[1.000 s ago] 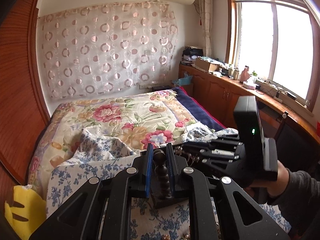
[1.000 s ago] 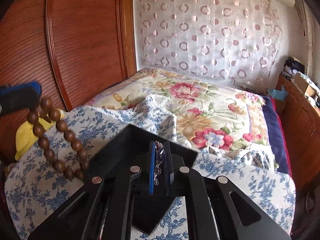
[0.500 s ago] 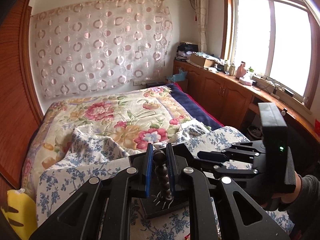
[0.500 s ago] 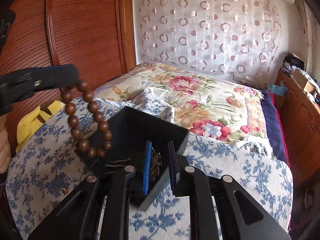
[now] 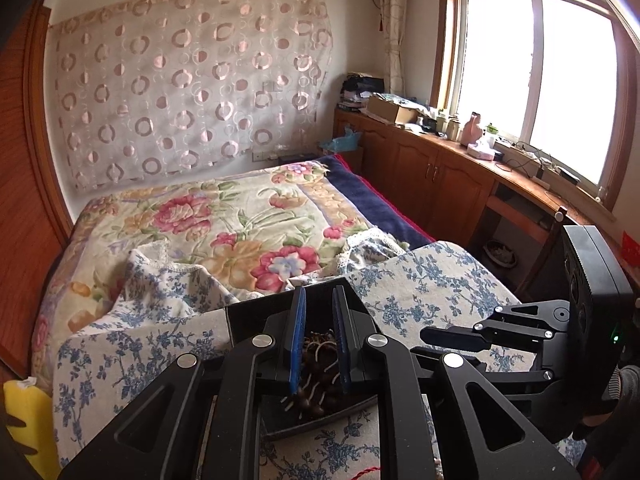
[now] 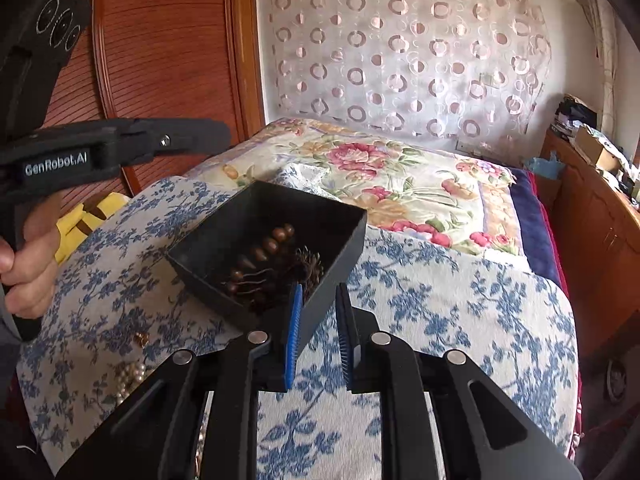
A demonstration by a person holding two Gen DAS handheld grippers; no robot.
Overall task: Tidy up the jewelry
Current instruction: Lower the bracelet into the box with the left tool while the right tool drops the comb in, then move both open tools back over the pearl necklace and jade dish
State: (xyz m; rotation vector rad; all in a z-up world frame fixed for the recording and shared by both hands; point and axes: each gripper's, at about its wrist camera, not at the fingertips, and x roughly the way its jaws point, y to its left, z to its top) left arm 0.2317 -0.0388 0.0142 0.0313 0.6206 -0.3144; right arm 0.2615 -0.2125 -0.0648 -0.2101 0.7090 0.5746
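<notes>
A black open box [image 6: 336,256] sits on a blue-flowered cloth [image 6: 440,300] on the bed. A brown wooden bead bracelet [image 6: 260,256] lies inside it beside a dark spiky piece [image 6: 310,264]. The bracelet also shows in the left wrist view [image 5: 316,376] between the left fingers. My left gripper [image 5: 318,336] is open and empty right above the box [image 5: 248,320]. My right gripper [image 6: 318,336] is open, its blue pads either side of the box's near corner, not pressing it. Pearl and gold pieces [image 6: 128,376] lie on the cloth at lower left.
A floral quilt [image 6: 400,176] covers the bed behind the cloth. A wooden headboard [image 6: 160,40] stands at left and wooden cabinets [image 5: 440,184] under the window at right. A yellow object [image 5: 24,424] lies at the cloth's left edge.
My left gripper opened and let the bead bracelet drop into the box. My right gripper opened wider and pulled back to the box's near corner.
</notes>
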